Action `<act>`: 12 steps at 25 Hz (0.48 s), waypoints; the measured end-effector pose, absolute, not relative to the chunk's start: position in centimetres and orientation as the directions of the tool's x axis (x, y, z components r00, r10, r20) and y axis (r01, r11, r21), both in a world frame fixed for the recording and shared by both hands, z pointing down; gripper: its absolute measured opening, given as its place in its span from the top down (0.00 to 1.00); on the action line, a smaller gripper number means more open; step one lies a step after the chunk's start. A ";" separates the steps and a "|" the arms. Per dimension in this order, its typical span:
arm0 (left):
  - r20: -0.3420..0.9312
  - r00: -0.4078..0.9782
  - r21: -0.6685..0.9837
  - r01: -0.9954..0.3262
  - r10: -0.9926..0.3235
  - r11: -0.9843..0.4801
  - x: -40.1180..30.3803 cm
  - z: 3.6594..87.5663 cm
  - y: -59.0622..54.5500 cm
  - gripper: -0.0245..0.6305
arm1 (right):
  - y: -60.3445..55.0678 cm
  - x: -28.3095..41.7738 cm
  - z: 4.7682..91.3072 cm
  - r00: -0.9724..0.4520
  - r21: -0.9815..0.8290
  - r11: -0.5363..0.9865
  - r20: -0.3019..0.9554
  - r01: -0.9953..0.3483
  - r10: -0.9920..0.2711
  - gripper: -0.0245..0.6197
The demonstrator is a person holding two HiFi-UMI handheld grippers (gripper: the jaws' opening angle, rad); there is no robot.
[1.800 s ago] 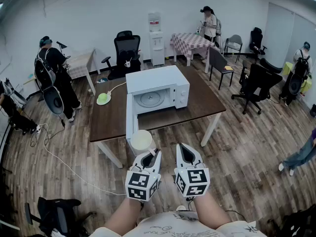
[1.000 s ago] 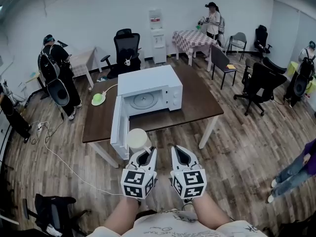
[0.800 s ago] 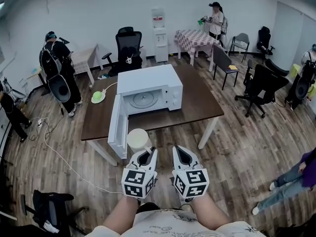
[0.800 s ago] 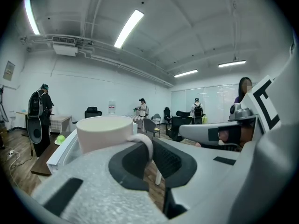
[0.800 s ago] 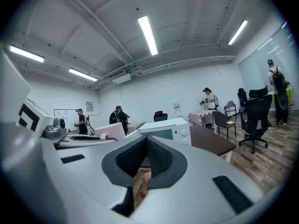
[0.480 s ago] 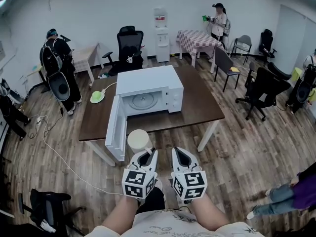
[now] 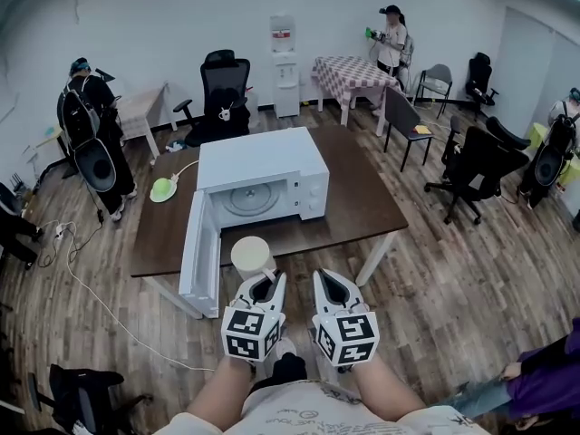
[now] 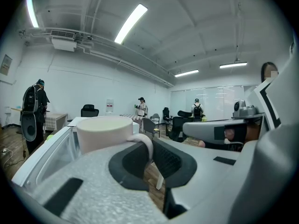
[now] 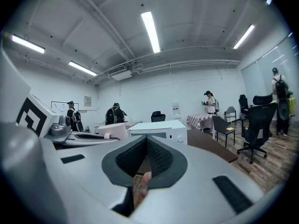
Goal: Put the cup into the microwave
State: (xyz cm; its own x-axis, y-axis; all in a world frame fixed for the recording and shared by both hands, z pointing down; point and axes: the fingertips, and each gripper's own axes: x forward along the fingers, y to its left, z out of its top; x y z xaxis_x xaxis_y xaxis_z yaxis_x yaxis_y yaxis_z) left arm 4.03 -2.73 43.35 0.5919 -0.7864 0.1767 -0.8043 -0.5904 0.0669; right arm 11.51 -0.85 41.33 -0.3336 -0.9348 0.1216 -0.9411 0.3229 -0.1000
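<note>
Cup (image 7: 252,254) is being held in the air at the near edge of the bench (image 7: 362,198), short of the microwave (image 7: 263,163) and not yet inside it. At the left, the microwave door (image 7: 198,254) is being shown swung wide open toward the near side, just left of the cup. Next, the cup's handle is being clamped between the jaws of the left tongs (image 7: 265,285), with the upright body being carried at their far tips. The open cavity (image 7: 256,199) is being faced almost straight ahead, far of the cup, so a forward push with little sideways drift is being judged as the need, the door edge being the thing to clear. At the right, the right tongs (image 7: 331,285) are being held with jaws together on nothing, just beside the left ones.
</note>
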 end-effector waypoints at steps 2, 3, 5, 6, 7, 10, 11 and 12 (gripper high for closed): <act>0.176 0.598 0.071 -0.800 -0.782 -0.595 4.1 43.5 -4.5 0.91 | -2.6 11.6 41.3 -0.330 -0.097 0.319 0.122 -0.943 -0.936 0.94; 0.173 0.600 0.074 -0.798 -0.781 -0.598 4.1 43.6 -5.3 0.91 | -3.5 11.5 41.3 -0.330 -0.097 0.319 0.123 -0.943 -0.936 0.94; 0.167 0.606 0.078 -0.795 -0.778 -0.602 3.9 43.6 -7.1 0.91 | -5.3 11.3 41.1 -0.332 -0.094 0.322 0.123 -0.942 -0.935 0.94; 0.167 0.608 0.079 -0.793 -0.776 -0.604 3.8 43.7 -8.0 0.91 | -6.3 11.1 41.1 -0.333 -0.091 0.324 0.123 -0.942 -0.935 0.94; 0.168 0.608 0.083 -0.793 -0.776 -0.604 3.7 43.8 -8.9 0.91 | -7.2 10.9 41.0 -0.336 -0.089 0.327 0.122 -0.941 -0.934 0.94; 0.179 0.605 0.092 -0.796 -0.776 -0.599 3.2 44.3 -11.5 0.91 | -10.1 10.1 41.2 -0.348 -0.086 0.339 0.132 -0.937 -0.928 0.94; 0.183 0.605 0.092 -0.795 -0.775 -0.599 3.1 44.5 -12.3 0.91 | -11.0 9.8 41.3 -0.352 -0.085 0.343 0.137 -0.935 -0.926 0.94; 0.187 0.606 0.090 -0.794 -0.773 -0.601 2.9 44.7 -13.1 0.91 | -11.9 9.5 41.4 -0.356 -0.084 0.347 0.141 -0.934 -0.924 0.94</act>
